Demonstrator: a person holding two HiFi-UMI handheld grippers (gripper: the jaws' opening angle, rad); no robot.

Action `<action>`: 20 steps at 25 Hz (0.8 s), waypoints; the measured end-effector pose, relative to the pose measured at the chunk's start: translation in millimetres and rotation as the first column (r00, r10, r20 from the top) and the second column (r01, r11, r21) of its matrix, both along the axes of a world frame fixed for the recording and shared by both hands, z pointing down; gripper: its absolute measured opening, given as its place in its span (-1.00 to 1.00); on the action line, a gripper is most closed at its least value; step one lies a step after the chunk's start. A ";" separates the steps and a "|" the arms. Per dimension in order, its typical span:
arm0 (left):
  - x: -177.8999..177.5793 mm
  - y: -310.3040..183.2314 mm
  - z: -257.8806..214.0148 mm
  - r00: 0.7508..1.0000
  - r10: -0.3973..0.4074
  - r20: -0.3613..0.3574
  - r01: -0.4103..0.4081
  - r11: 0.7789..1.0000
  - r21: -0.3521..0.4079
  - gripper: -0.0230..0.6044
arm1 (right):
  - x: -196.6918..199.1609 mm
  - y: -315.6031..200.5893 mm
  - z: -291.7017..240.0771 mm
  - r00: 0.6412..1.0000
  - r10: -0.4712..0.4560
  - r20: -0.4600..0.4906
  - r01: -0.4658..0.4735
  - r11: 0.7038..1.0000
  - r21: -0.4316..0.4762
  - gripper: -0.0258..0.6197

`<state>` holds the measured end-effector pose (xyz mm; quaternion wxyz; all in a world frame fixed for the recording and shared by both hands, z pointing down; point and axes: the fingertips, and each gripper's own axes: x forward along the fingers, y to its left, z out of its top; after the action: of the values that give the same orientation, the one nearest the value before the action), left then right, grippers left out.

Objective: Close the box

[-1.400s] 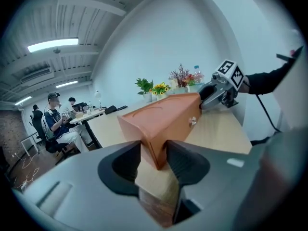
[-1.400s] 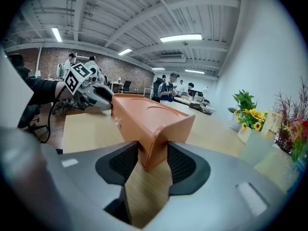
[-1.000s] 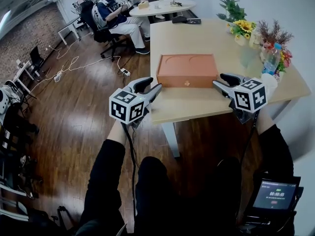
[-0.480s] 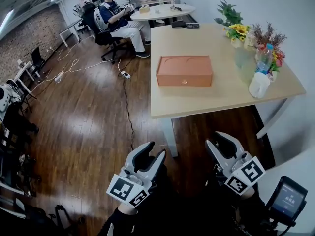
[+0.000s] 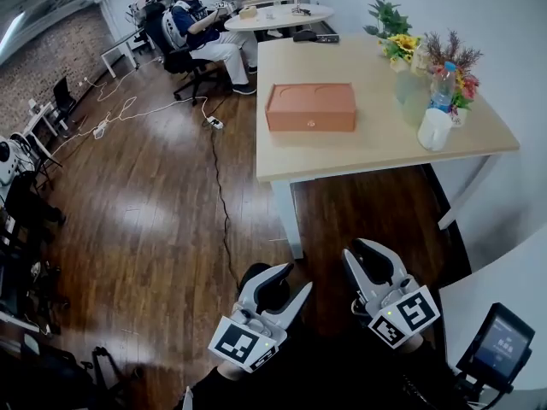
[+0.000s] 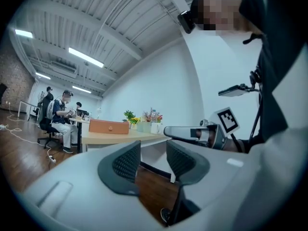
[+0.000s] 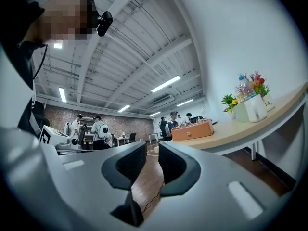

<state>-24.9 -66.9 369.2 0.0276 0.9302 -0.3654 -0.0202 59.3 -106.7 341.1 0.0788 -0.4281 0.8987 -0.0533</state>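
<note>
The orange box (image 5: 310, 108) is sitting on the wooden table (image 5: 376, 148), close to the table's left edge as the head view shows it and well apart from the white cup (image 5: 434, 129), the water bottle (image 5: 441, 88) and the flowers (image 5: 400, 43) at the right edge. Its lid is lying flat and flush with the body, the small round clasp (image 5: 314, 125) facing the near edge, so the closing is looking finished.

Both grippers are hanging low over the wooden floor (image 5: 154, 220), well short of the table. The left gripper (image 5: 293, 278) is holding its jaws a narrow way apart with nothing between them. The right gripper (image 5: 366, 253) is drawing its jaws together, also on nothing.

What is likely remaining is only to rest. Doing that well means keeping both tools down and clear of the table's near edge, so nothing is nudging the box or lifting its lid again.
</note>
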 end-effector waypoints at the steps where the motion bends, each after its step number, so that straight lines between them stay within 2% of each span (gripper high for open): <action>1: 0.1 4.1 -3.3 1.000 -0.001 0.007 0.001 1.000 0.018 -0.45 | 1.2 3.1 -3.7 1.000 0.007 0.006 -0.007 1.000 0.010 -0.67; 6: -9.2 2.5 -15.2 0.999 -0.035 -0.001 0.034 0.997 0.067 -0.45 | 8.1 5.3 -11.7 0.999 0.043 0.006 -0.043 0.998 0.046 -0.72; 14: -41.8 -10.7 -15.6 0.990 -0.128 -0.059 0.131 0.991 0.042 -0.45 | -9.4 9.4 -3.2 0.999 0.032 -0.040 -0.031 0.999 0.040 -0.73; 20: -43.8 -11.4 -11.8 0.990 -0.129 -0.055 0.132 0.990 0.043 -0.46 | -14.4 9.0 0.6 0.998 0.039 -0.051 -0.037 0.999 0.032 -0.77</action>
<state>-68.7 -78.3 357.4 0.0141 0.9039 -0.4241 -0.0546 44.9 -97.7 341.6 0.0634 -0.4451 0.8928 -0.0267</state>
